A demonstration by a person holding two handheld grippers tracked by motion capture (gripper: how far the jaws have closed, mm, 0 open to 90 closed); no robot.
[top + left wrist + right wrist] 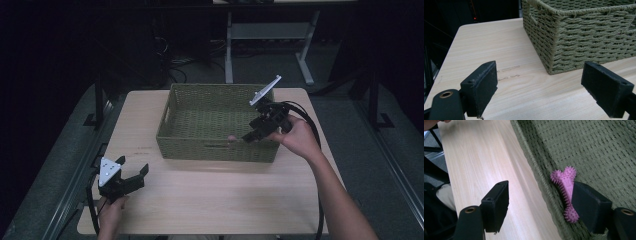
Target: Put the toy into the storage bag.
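Across the far half of the bench (220, 200) sits the woven basket (210, 120), olive green, long side running left to right, with a hand slot in its near wall. Over that near wall, towards its right end, hangs the right gripper (247, 136), its jaws spread wide and pressing on nothing. Just inside the wall, seen from the right gripper view, lies the pink spiky chew toy (565, 186), bone-shaped, its long axis running along the wall and its forked end pointing away from the camera. One jaw of the right gripper (541, 205) stands against the toy's basket side while the other hangs out over the bench, so the basket wall also lies between them; I judge the toy released into the basket rather than held. At the near left corner of the bench the left gripper (134, 176) rests low, jaws likewise parted and empty, pointing towards the basket's near left corner (554, 37) and well apart from the toy. No brand, label or writing is legible anywhere.
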